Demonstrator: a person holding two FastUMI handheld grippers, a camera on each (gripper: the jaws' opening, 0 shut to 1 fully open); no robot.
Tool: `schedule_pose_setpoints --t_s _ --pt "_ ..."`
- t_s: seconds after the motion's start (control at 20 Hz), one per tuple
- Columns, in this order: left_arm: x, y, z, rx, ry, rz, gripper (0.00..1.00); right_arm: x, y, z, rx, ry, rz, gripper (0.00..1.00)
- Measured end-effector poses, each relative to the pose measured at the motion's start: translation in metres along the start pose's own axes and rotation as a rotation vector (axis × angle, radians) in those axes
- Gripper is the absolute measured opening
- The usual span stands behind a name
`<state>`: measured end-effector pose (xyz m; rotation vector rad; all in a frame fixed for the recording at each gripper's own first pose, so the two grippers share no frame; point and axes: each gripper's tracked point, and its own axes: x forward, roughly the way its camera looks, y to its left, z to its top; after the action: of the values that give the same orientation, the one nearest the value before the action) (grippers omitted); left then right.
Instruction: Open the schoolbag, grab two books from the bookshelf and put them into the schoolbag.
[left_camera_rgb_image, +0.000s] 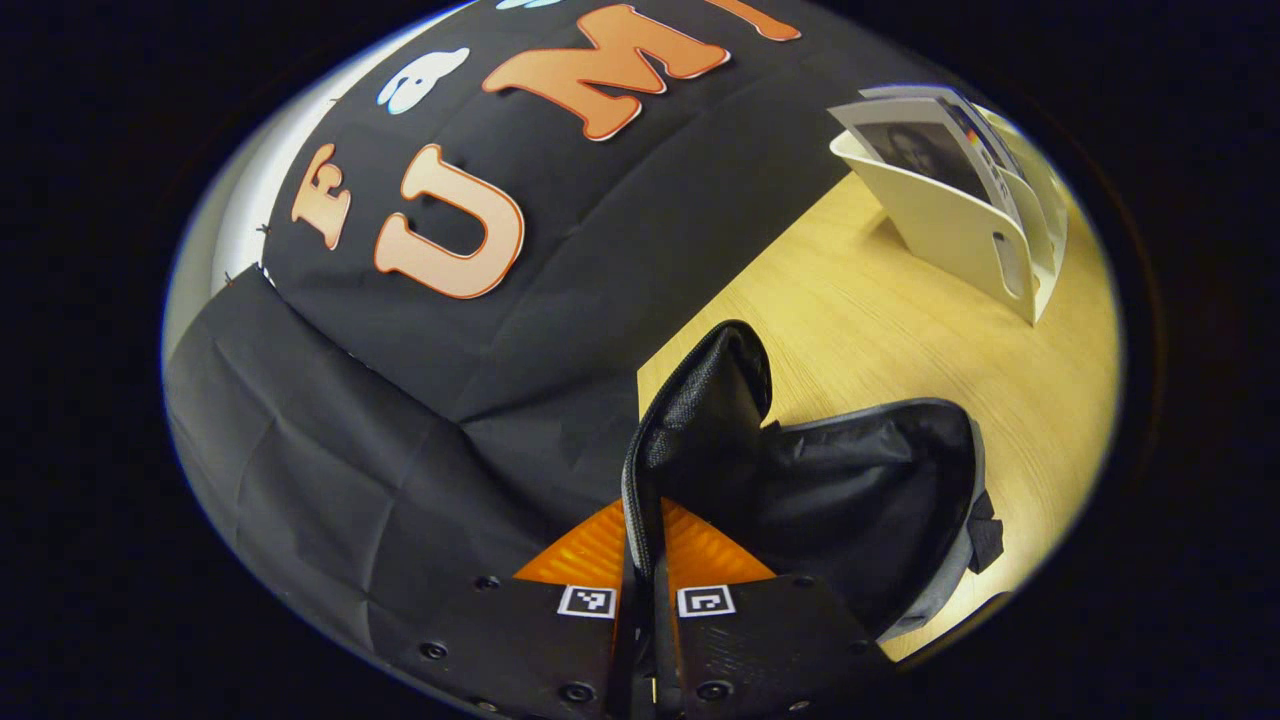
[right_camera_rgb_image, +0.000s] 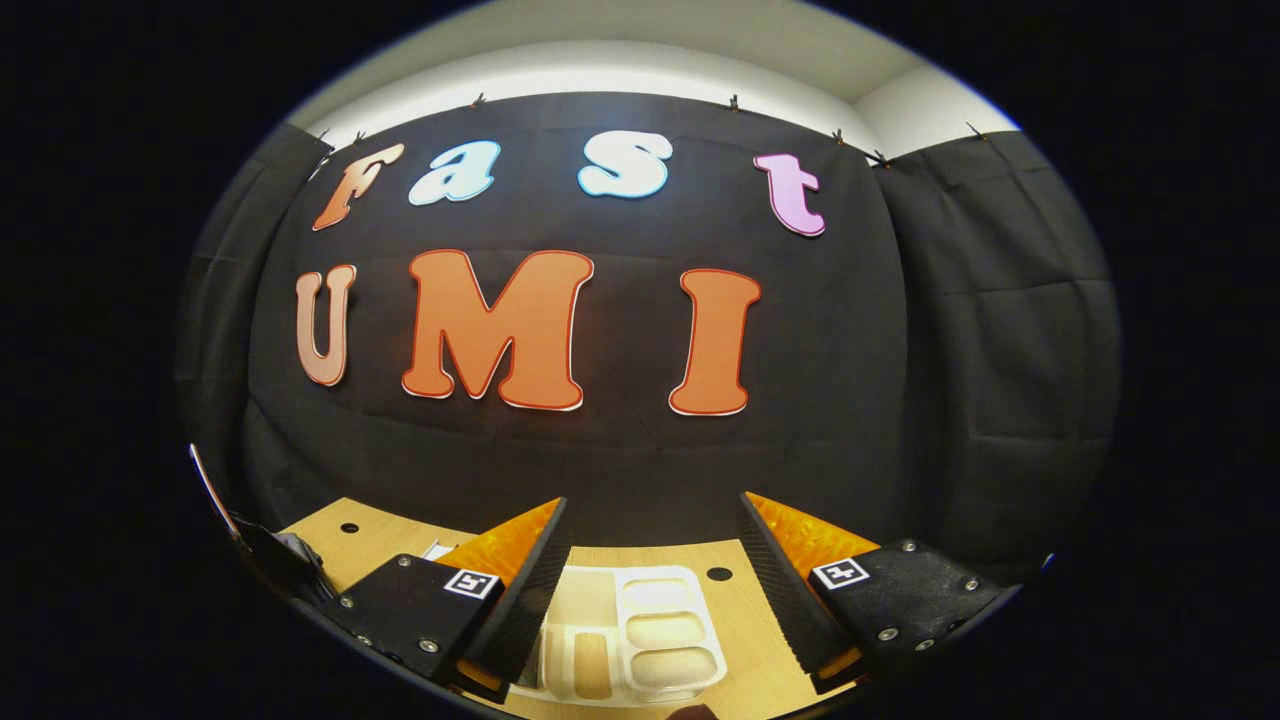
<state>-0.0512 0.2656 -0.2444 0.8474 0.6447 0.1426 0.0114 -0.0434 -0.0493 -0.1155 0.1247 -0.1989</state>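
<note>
In the left gripper view, the black schoolbag lies on the wooden table. My left gripper is shut on the bag's zippered flap and holds it lifted upright above the bag's body. A white bookshelf stand with several books stands farther back on the table, to the right. In the right gripper view, my right gripper is open, with nothing between its fingers, and faces the booth wall above the table's far edge.
A white compartment tray lies on the table under the right gripper. A dark object sits at the left edge of the right gripper view. Two small round holes mark the tabletop.
</note>
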Motion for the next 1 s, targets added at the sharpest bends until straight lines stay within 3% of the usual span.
schedule_pose_setpoints --t_s 0.5,0.7,0.9,1.0 --pt "0.026 0.055 0.023 -0.12 -0.127 -0.254 0.08 -0.039 0.086 0.033 -0.047 -0.01 -0.037 0.98" --pt "0.031 0.062 0.026 -0.134 -0.161 -0.365 0.08 -0.047 0.108 0.033 -0.038 0.044 -0.038 0.98" --pt "0.03 0.065 0.034 -0.194 -0.164 -0.51 0.08 -0.049 0.121 0.033 -0.136 0.113 -0.042 0.98" --pt "0.028 0.072 0.038 -0.213 -0.156 -0.543 0.08 -0.047 0.133 0.031 -0.156 0.16 -0.02 0.98"
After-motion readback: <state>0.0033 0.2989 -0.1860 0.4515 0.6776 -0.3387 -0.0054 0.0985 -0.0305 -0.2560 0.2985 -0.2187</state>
